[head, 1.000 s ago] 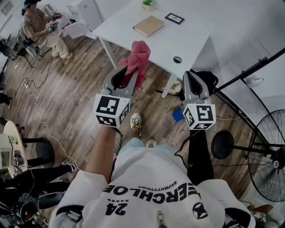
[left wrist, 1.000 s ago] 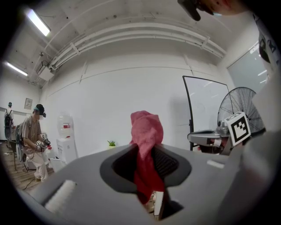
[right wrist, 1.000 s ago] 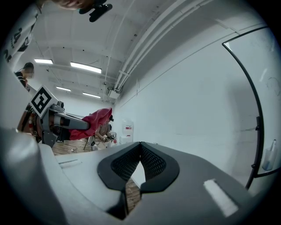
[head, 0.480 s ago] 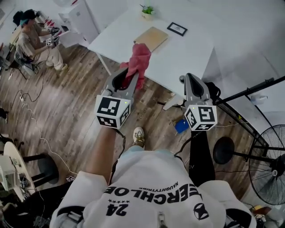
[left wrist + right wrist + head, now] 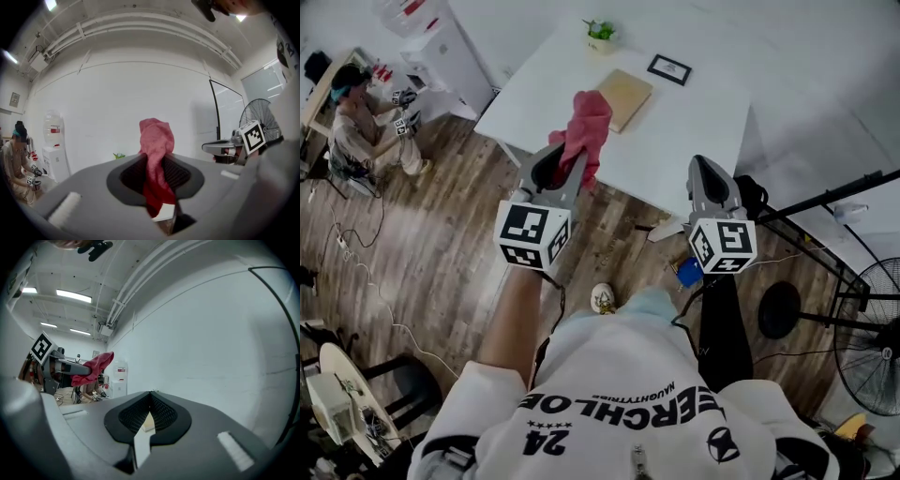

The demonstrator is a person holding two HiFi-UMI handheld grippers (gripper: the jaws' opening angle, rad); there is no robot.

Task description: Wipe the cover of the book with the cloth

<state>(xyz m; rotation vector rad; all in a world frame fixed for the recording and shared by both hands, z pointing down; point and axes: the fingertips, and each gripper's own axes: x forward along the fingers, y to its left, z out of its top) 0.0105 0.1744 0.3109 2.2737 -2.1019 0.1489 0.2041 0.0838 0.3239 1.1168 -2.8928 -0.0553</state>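
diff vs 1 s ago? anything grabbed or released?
The person stepped toward the table, carrying both grippers forward: the cloth in the left gripper now shows over the table's near edge, by the book. Nothing taken or let go. Left jaws stay shut on it; right gripper stays shut, empty.

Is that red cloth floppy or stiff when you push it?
Probably floppy: the cloth bunches and sags where the left gripper pinches it. Likely light, since that one pinch carries it all. It should crumple, not stay stiff, against the book.
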